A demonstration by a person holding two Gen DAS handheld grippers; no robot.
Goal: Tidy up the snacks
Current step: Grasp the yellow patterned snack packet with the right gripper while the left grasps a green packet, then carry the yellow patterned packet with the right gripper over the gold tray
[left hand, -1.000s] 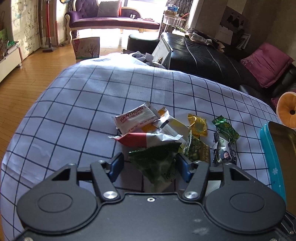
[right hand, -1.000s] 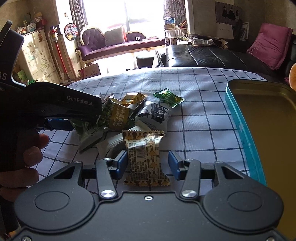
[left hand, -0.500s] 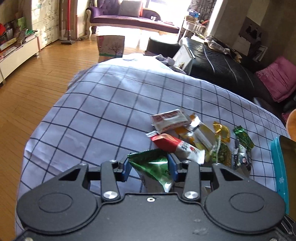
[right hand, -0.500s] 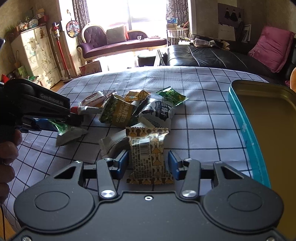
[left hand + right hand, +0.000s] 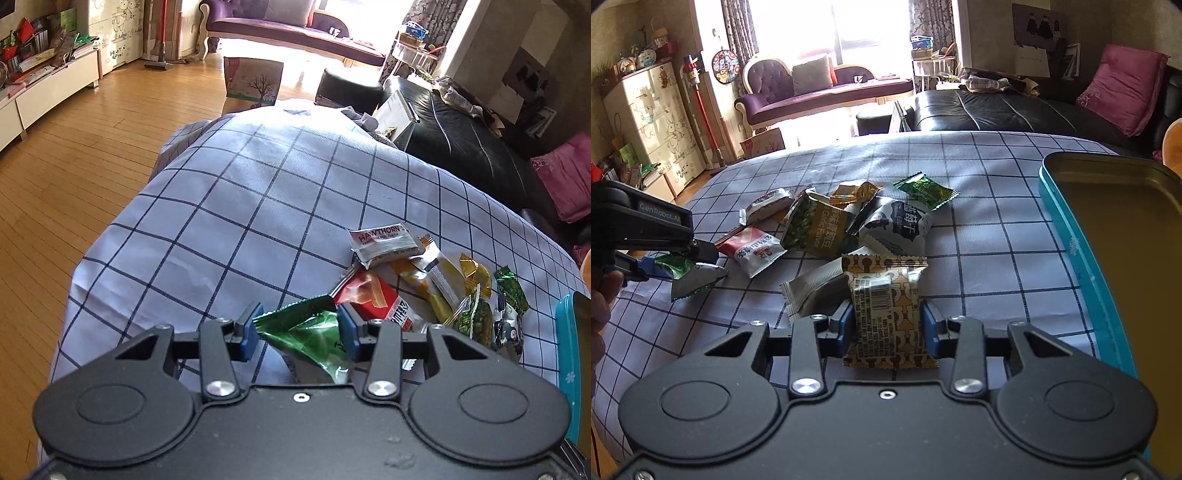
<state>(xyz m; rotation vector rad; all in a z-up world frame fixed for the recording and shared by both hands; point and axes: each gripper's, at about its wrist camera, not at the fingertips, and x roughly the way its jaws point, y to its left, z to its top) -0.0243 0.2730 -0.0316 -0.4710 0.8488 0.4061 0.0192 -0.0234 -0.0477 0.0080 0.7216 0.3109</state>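
A checked cloth covers the tabletop, with the open teal tin at its right edge. The right claw is clamped on a gold patterned packet; the left claw pinches a green packet lifted beside the snack pile. Best carry each packet level over the tin's rim before releasing.

The left hand-held gripper has its blue pads pressed against a green packet. The right hand-held gripper clamps a gold patterned packet, level and pointing forward.
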